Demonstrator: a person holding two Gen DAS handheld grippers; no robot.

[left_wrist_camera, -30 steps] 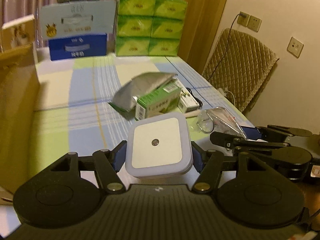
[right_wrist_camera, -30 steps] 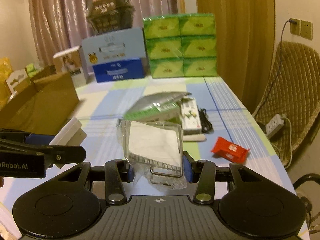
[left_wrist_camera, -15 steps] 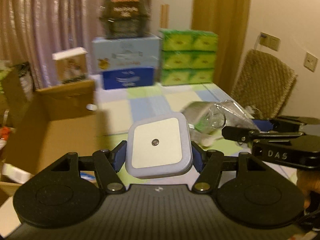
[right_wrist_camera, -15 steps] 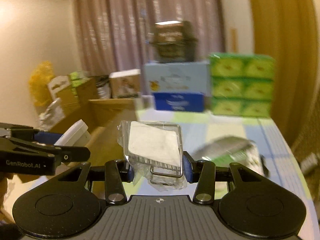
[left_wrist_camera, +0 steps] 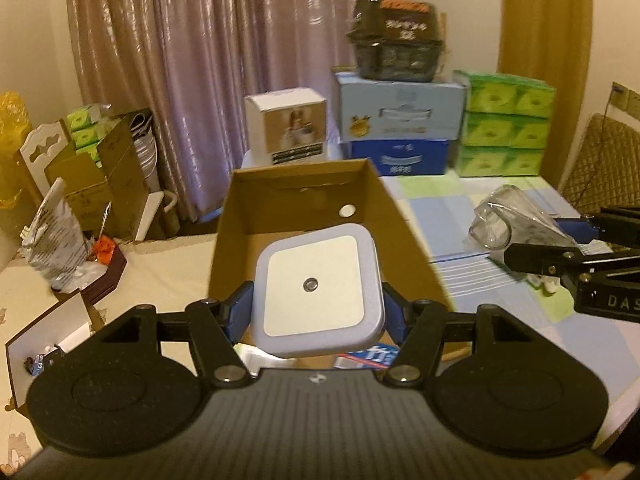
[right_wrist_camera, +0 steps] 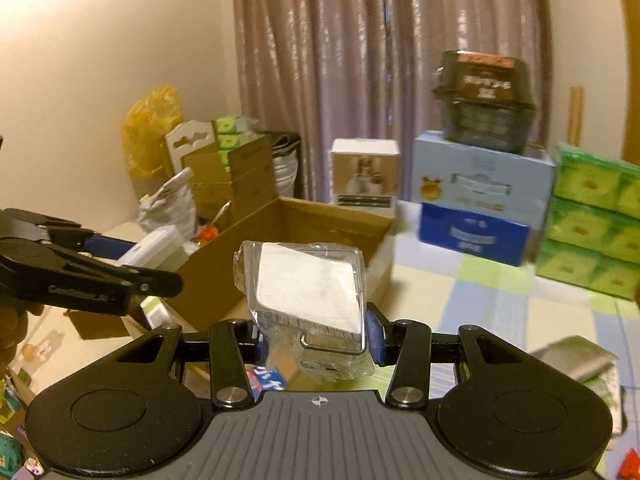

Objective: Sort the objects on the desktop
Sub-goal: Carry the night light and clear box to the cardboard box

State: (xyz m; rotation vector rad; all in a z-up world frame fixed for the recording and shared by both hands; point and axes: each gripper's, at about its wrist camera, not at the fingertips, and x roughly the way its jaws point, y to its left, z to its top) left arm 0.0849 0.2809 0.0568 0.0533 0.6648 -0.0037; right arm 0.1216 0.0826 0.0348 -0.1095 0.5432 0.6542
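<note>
My left gripper point(left_wrist_camera: 318, 314) is shut on a square white night light point(left_wrist_camera: 316, 294) with a small round sensor in its middle, held over the open brown cardboard box point(left_wrist_camera: 240, 216). My right gripper point(right_wrist_camera: 316, 344) is shut on a clear plastic package point(right_wrist_camera: 308, 292) with a white card inside, held in front of the same cardboard box point(right_wrist_camera: 288, 220). In the left wrist view the right gripper point(left_wrist_camera: 576, 248) shows at the right edge with the clear package point(left_wrist_camera: 508, 220). In the right wrist view the left gripper point(right_wrist_camera: 100, 264) reaches in from the left with the night light point(right_wrist_camera: 154, 246).
Stacked blue boxes point(left_wrist_camera: 400, 128), green tissue packs point(left_wrist_camera: 504, 128), a white picture box point(left_wrist_camera: 290, 128) and a dark container point(left_wrist_camera: 396, 44) stand behind the cardboard box. Items lie in the box bottom. A silver pouch point(right_wrist_camera: 576, 356) lies on the checked tablecloth point(right_wrist_camera: 500, 300). Clutter sits at left.
Both grippers have swung left and risen, away from the tabletop items to the cardboard box. Each keeps its object, the night light and the clear package.
</note>
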